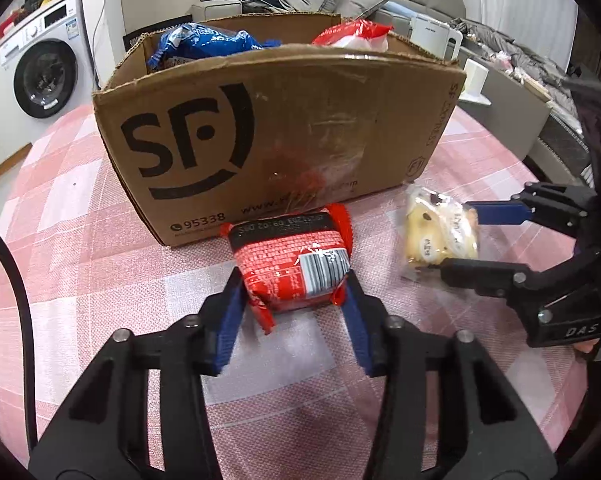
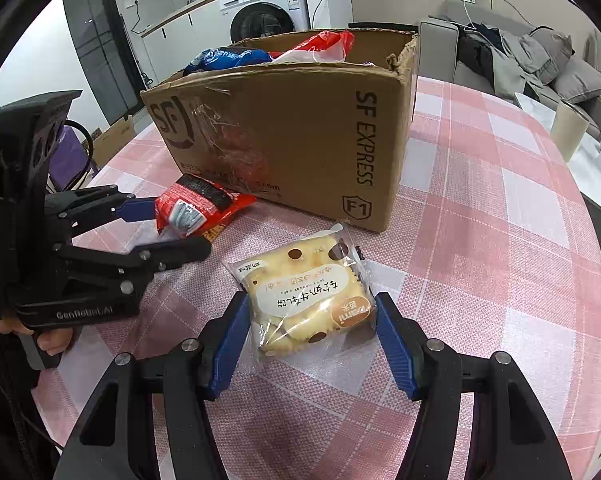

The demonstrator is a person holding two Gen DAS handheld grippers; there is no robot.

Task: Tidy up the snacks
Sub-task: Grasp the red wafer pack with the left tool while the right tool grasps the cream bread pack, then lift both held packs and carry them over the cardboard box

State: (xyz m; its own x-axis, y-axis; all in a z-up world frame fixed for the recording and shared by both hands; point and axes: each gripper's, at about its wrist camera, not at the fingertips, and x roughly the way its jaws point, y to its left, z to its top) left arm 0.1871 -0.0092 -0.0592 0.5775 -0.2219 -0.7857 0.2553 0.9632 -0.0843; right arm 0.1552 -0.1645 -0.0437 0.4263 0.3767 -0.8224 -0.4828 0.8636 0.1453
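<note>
Partway through, judging by the cardboard box [image 1: 276, 136] at the far side of the pink checked tabletop [image 2: 480, 248]: already holds a blue bag [image 1: 204, 44] and a red-and-white bag [image 1: 352, 36]. Two packs left outside, both lying just near of the box. Left claw [image 1: 294, 296] pinching the red snack pack [image 1: 292, 268], blue pads against both its sides. Right claw [image 2: 310, 320] straddling the clear-wrapped cake pack [image 2: 308, 292], pads at its edges; firm pinch or mere contact, cannot tell. Neither pack lifted yet; both apparently bound for the box.
</note>
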